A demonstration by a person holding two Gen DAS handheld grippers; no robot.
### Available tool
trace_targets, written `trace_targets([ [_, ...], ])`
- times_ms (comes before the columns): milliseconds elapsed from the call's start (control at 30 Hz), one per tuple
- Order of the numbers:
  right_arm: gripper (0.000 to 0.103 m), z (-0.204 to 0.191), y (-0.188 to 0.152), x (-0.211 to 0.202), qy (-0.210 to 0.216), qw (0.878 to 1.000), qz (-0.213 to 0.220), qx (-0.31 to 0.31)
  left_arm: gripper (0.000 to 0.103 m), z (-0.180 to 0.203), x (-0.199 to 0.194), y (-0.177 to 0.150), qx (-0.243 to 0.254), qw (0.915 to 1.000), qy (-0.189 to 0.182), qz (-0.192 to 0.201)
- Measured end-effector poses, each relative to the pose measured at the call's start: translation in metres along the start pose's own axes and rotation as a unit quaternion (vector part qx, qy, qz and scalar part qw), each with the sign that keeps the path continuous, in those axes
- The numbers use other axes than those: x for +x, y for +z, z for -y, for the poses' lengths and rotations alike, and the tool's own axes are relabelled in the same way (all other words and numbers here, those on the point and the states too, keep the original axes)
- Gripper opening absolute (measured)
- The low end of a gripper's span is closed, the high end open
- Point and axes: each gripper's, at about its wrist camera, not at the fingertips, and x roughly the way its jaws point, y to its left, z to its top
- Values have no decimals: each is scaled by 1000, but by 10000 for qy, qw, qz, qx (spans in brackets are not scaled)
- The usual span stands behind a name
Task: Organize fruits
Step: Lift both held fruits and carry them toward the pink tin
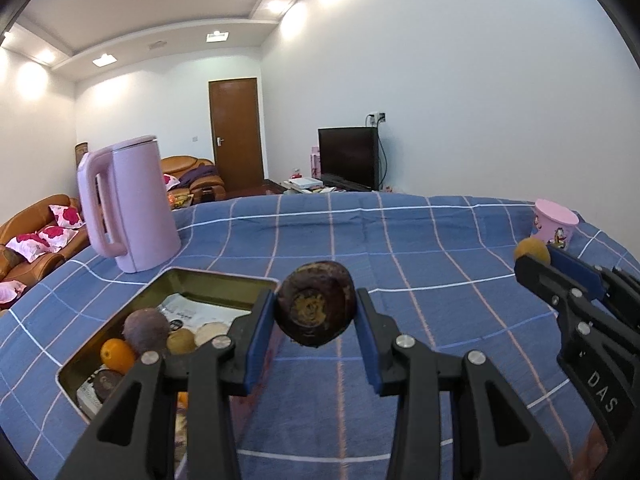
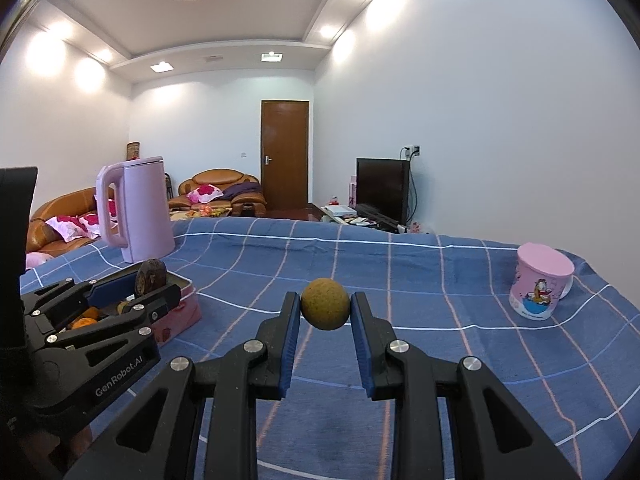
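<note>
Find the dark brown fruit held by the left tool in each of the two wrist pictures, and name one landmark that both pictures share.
Left wrist view: the dark brown fruit sits at centre, clamped in the left tool.
Right wrist view: the same fruit appears at far left, above the tin box.
Shared landmark: the pink kettle at the back left of the blue checked cloth.

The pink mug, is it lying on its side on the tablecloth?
No, the pink mug stands upright on the blue checked tablecloth, with its pink lid on top.
</note>
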Motion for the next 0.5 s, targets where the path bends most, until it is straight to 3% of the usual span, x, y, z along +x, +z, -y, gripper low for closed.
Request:
trace_targets([
  [500, 28, -54, 13, 12, 537, 9982, -89, -244, 42, -46, -6, -6, -219, 9993, 254, -140],
])
